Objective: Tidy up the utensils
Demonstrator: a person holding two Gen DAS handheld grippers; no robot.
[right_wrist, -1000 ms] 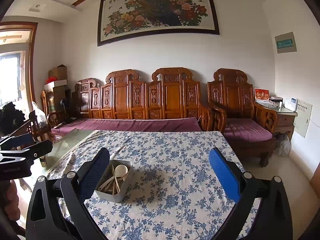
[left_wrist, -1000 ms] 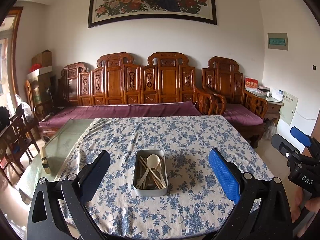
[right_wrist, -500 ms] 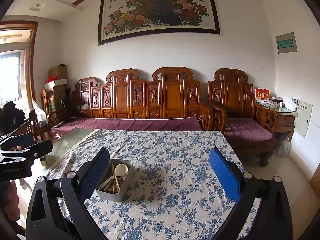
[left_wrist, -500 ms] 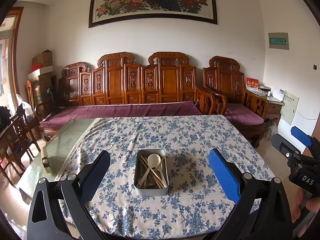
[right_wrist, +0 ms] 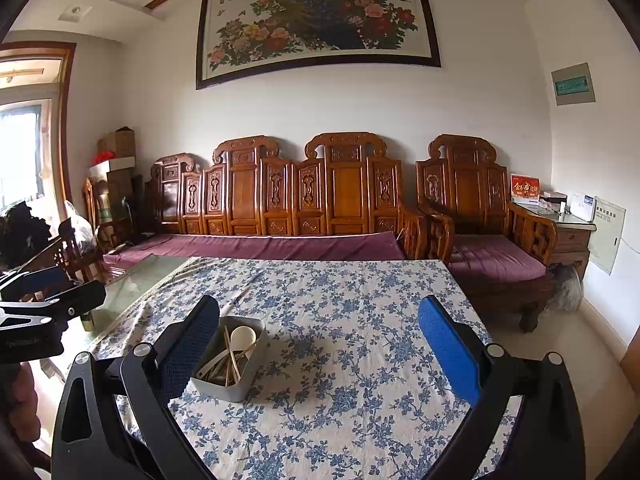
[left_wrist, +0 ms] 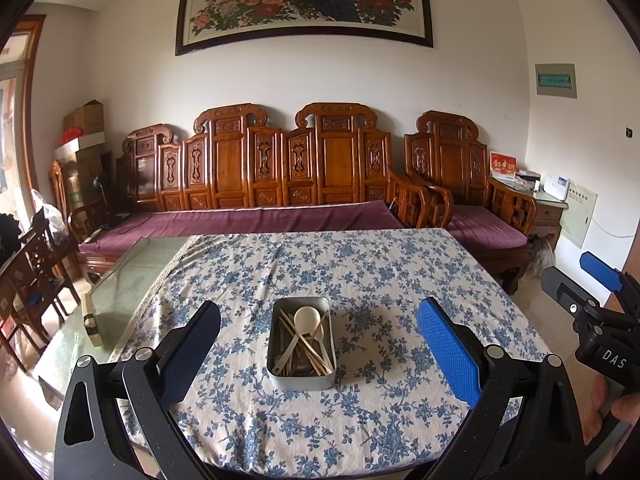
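A grey metal tin [left_wrist: 301, 376] stands on the blue floral tablecloth [left_wrist: 360, 272]. It holds a white spoon [left_wrist: 306, 316], wooden chopsticks [left_wrist: 308, 344] and other utensils piled together. My left gripper [left_wrist: 320, 344] is open and empty, held back from the tin, which shows between its fingers. In the right wrist view the tin [right_wrist: 228, 388] sits just right of the left finger. My right gripper [right_wrist: 320, 344] is open and empty, to the right of the tin. Each gripper shows at the edge of the other's view.
The cloth covers most of a glass-topped table [left_wrist: 120, 280]; bare glass shows at the left with a small block [left_wrist: 91, 320] on it. A carved wooden sofa [left_wrist: 280, 176] with purple cushions stands behind the table. Chairs [left_wrist: 28, 272] stand at the left.
Both views have shifted only slightly; the tin sits a little lower in the left wrist view. Nothing was taken hold of or let go.
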